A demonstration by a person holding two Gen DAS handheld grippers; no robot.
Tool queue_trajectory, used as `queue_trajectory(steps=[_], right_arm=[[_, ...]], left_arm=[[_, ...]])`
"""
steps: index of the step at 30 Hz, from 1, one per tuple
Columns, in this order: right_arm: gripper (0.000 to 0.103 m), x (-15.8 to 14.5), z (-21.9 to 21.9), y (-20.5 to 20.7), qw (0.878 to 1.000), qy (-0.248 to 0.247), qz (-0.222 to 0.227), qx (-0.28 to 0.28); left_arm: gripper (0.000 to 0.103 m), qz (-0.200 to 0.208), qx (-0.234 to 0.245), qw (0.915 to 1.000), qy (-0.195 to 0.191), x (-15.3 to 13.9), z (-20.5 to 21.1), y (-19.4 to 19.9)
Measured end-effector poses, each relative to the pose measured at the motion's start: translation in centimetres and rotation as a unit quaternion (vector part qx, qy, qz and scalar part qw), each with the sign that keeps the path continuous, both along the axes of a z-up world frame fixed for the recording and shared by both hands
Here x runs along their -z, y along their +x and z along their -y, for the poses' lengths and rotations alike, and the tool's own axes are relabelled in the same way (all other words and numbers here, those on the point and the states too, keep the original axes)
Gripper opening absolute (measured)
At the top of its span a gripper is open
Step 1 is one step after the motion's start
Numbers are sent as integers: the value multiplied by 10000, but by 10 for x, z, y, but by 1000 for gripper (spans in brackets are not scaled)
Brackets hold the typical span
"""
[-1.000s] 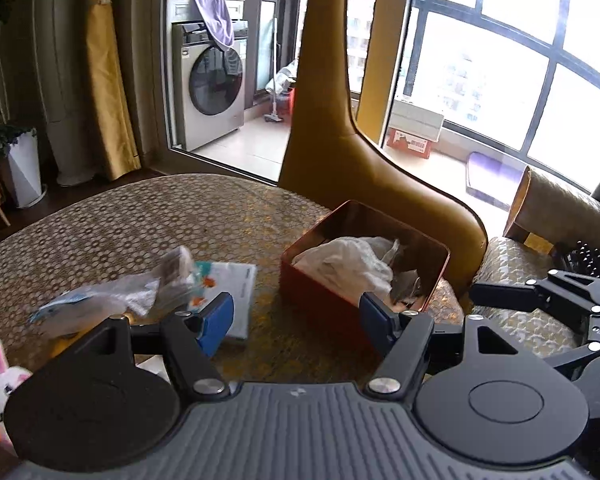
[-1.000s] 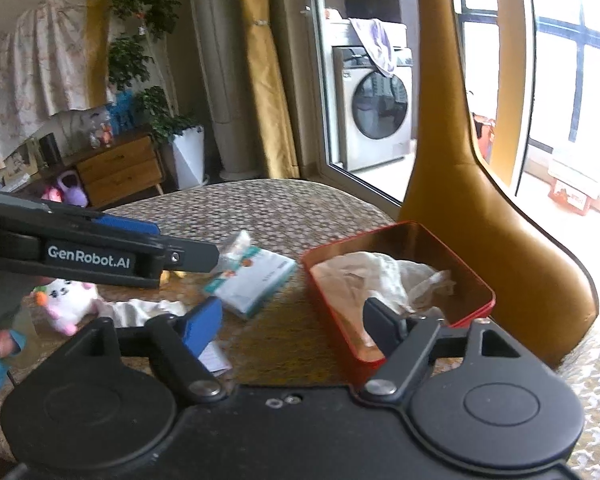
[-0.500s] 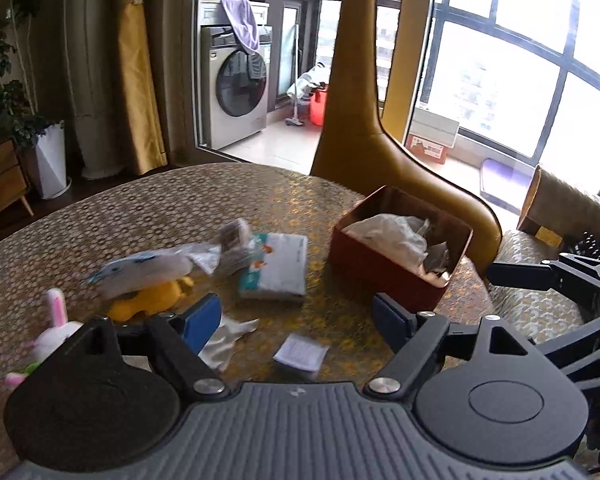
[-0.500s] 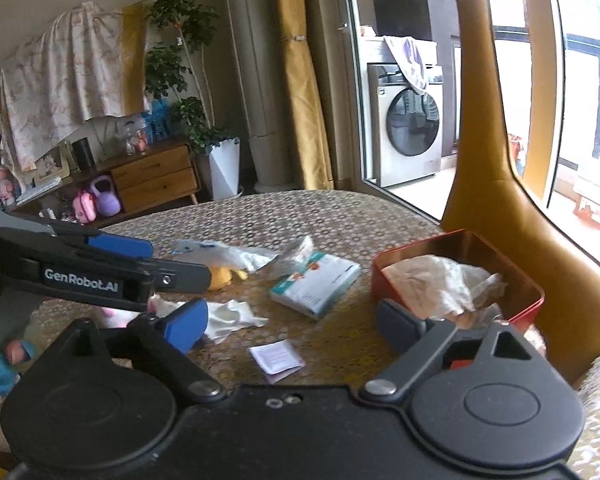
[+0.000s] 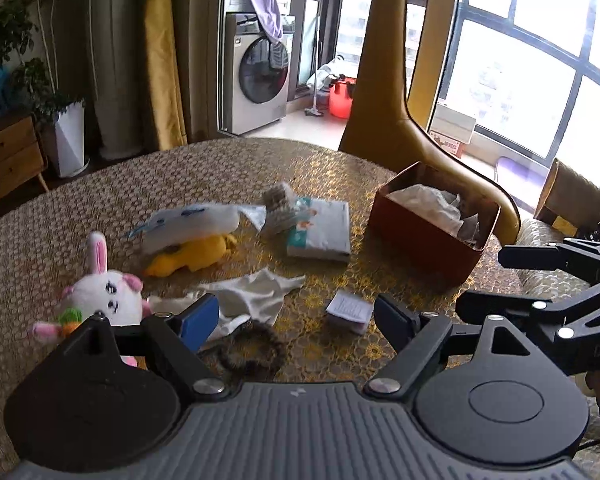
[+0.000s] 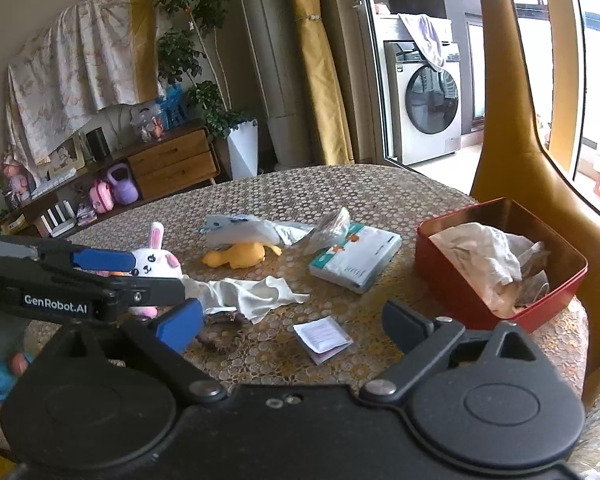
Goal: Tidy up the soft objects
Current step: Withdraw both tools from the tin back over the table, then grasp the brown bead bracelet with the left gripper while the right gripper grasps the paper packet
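Both my grippers hang over the round table [image 6: 380, 188] with nothing in them. The left gripper [image 5: 296, 316] has its jaws opening wide, only bare air and tabletop between the pads. Same for the right gripper [image 6: 292, 326]: jaws opening, nothing pinched.

From the left wrist cam, the red box [image 5: 428, 236] sits at about 2 o'clock near the table edge, with crumpled white stuff [image 5: 428, 204] already inside. The tissue pack [image 5: 320, 228] is at roughly 12, just left of the box. The yellow plush [image 5: 192, 256] is at 11 with a white-and-blue bag [image 5: 192, 220] lying on top of it. The bunny plush [image 5: 104, 296] is at 10, close to my left pad. The white cloth [image 5: 256, 296] lies straight ahead, just past the fingers, and a dark fuzzy ring [image 5: 252, 348] sits right under the jaw gap. A small folded paper [image 5: 348, 310] is beside my right pad.

On the right cam, the left gripper crosses in at 9 o'clock, in front of the bunny.
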State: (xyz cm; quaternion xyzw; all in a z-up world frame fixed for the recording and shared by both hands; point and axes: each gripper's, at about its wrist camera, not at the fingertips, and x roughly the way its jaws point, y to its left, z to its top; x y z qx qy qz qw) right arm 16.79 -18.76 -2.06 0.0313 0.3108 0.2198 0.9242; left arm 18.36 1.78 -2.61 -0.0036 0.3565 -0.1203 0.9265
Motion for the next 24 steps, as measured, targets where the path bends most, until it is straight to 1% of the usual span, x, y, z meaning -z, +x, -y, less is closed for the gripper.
queue_trajectory(steps=[2, 5, 8, 13, 15, 18, 22, 24], right_arm=[[97, 4, -2, 2, 10000, -44, -42, -22], [97, 11, -4, 6, 9999, -108, -116, -36], [97, 19, -6, 11, 9996, -162, -212, -41], [97, 33, -9, 24, 9986, -324, -387, -156], [97, 38, -12, 30, 9979, -394, -453, -236], [97, 47, -15, 41, 9966, -484, -570, -350], [97, 61, -21, 56, 9942, -611, -722, -512], [96, 69, -24, 64, 9933, -684, -786, -493]], left_arm=[[90, -78, 14, 10000, -47, 8, -5, -1], [91, -142, 39, 9999, -32, 21, -8, -2], [91, -237, -34, 9997, -85, 34, -13, -2], [91, -663, -141, 9971, -345, 60, -20, 6], [91, -717, -301, 9961, -415, 69, -22, 8], [91, -637, -521, 9960, -335, 79, -22, 11], [91, -476, -614, 9970, 59, 88, -11, 15], [91, -418, -626, 9970, 148, 93, -7, 18]])
